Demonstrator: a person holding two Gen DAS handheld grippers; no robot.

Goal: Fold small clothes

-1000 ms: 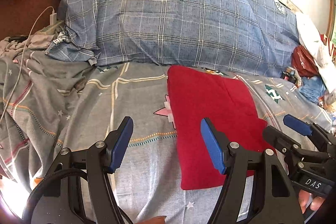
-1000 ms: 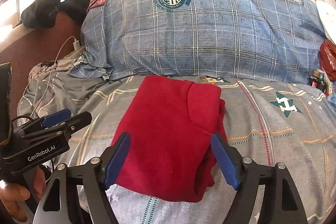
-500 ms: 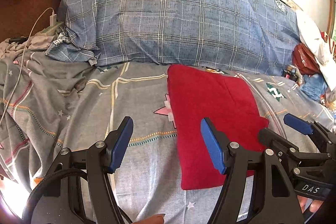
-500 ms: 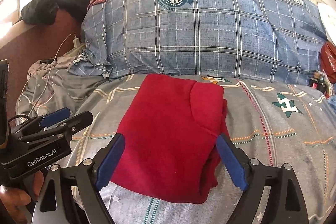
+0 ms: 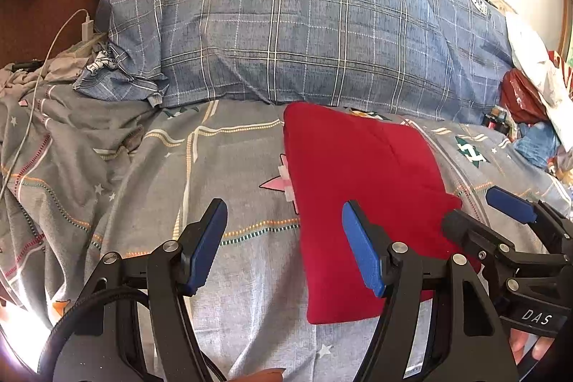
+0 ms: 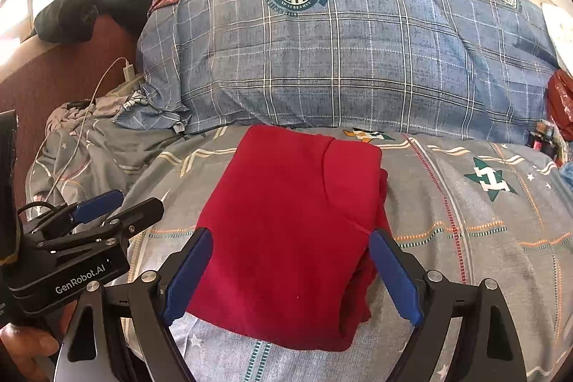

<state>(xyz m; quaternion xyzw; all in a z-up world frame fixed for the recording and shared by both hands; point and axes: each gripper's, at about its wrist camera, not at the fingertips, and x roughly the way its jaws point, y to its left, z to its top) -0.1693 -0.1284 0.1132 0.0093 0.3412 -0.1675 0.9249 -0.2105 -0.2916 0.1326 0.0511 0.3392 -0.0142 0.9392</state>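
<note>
Right wrist view: my right gripper hangs wide and empty over the folded red cloth on the bed. If I dip, I could snag the loose right edge and spoil the fold. My left gripper, beside the cloth, is loose and empty too.

We are in a lived-in bedroom at home, working on a bed spread with a grey patterned sheet. A bulky blue plaid quilt with a round crest lies against the headboard, where dark clothes are draped. A white charger cable trails over the rumpled bedding.
</note>
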